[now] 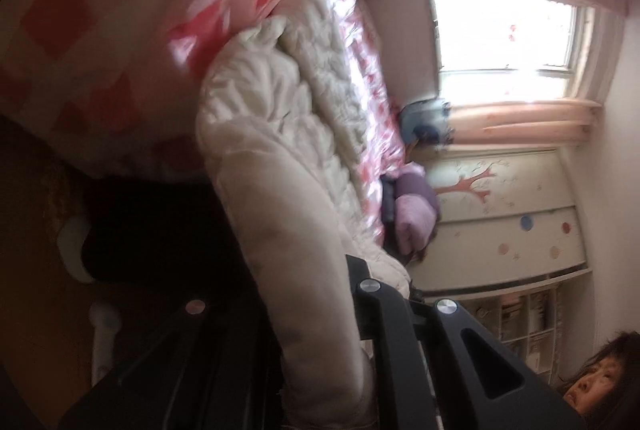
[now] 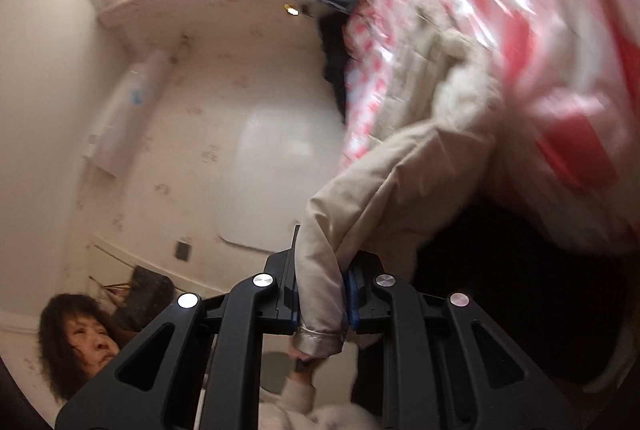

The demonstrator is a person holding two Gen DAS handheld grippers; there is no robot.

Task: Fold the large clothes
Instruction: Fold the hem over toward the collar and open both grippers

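Garment: one large cream-white quilted padded coat (image 1: 280,134), bulky, soft and slippery-surfaced, stretched between both grippers and trailing onto the pink, red and white checked bedspread (image 1: 80,30); in the left wrist view the coat runs from 6 o'clock up through centre toward 12 o'clock, in the right wrist view from 6 o'clock up toward 2 o'clock. Right gripper (image 2: 322,304): black, blue-padded, jaws narrow and clamped on a sleeve end of the coat, the silvery cuff (image 2: 316,342) hanging just below the pads. Left gripper (image 1: 320,350): black, jaws drawn narrow around a thick fold of the same coat; the pads themselves are hidden by fabric, so the hold is judged from the cloth passing between the fingers. Hazards, as judgement: both holds sit near an edge of smooth, puffy fabric, so the sleeve could slide out of the right pads under the coat's weight; the left grip takes a thick bunch and may catch only the outer layer, letting the rest sag. Both views are motion-blurred, so a brisk swing is likely in progress, which would worsen either slip. Coat lies against the bedspread and could drag it along or fold in with a twist. Surroundings: bright window (image 1: 504,42) at 2 o'clock in the left view; person (image 2: 80,342) at 8 o'clock in the right view, close to the grippers. Markings: no brand, label or legible writing visible on any item.
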